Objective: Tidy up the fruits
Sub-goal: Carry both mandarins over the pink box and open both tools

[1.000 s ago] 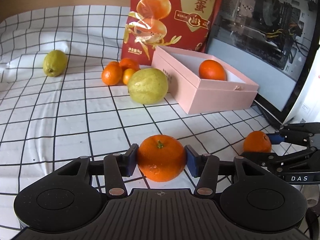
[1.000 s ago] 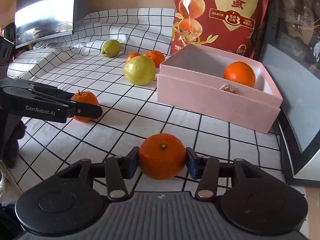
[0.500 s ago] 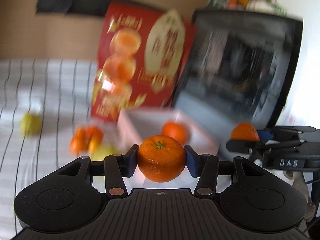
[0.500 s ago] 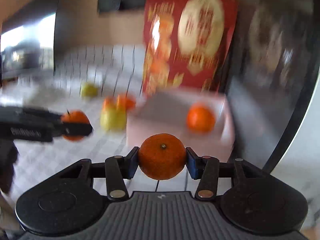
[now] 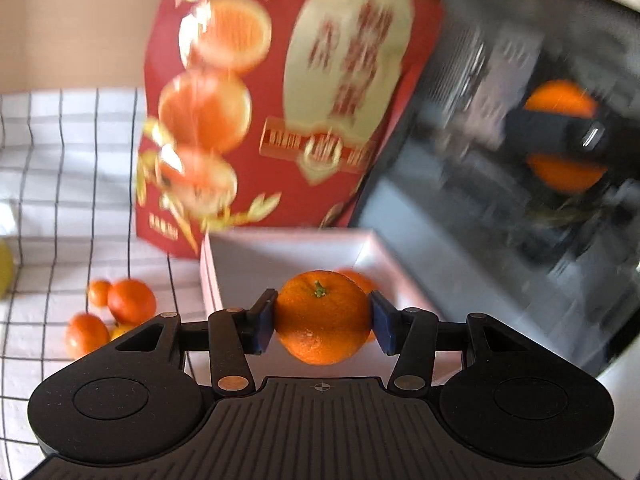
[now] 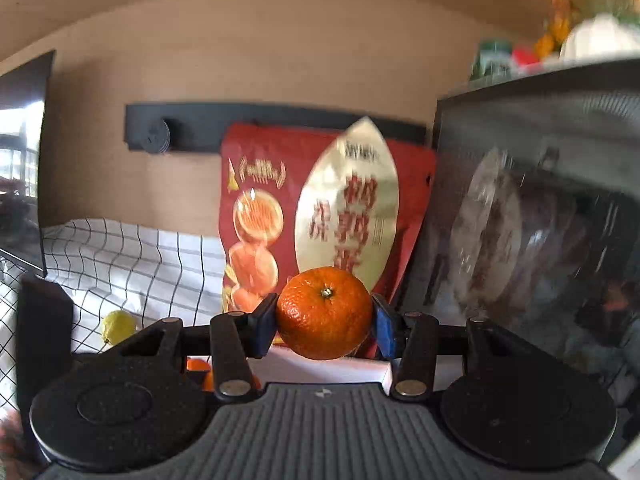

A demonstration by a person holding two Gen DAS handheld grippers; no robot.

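My left gripper (image 5: 322,317) is shut on an orange (image 5: 316,326) and holds it in the air over the near side of the pink box (image 5: 256,256). Another orange (image 5: 360,280) lies in the box, mostly hidden behind the held one. My right gripper (image 6: 325,314) is shut on a second orange (image 6: 320,320), raised high; only the box's pale rim (image 6: 320,370) shows below it. In the left wrist view the right gripper (image 5: 560,134) appears blurred at the upper right with its orange.
A tall red snack bag (image 5: 280,100) stands behind the box, and a dark glass-fronted case (image 5: 520,200) is to the right. Several small oranges (image 5: 120,312) lie on the checked cloth (image 5: 60,200) at left. A yellow-green fruit (image 6: 118,326) lies farther left.
Both grippers have lifted their oranges off the cloth and moved forward toward the pink box. The left one now hangs over the box; the right one has risen higher.
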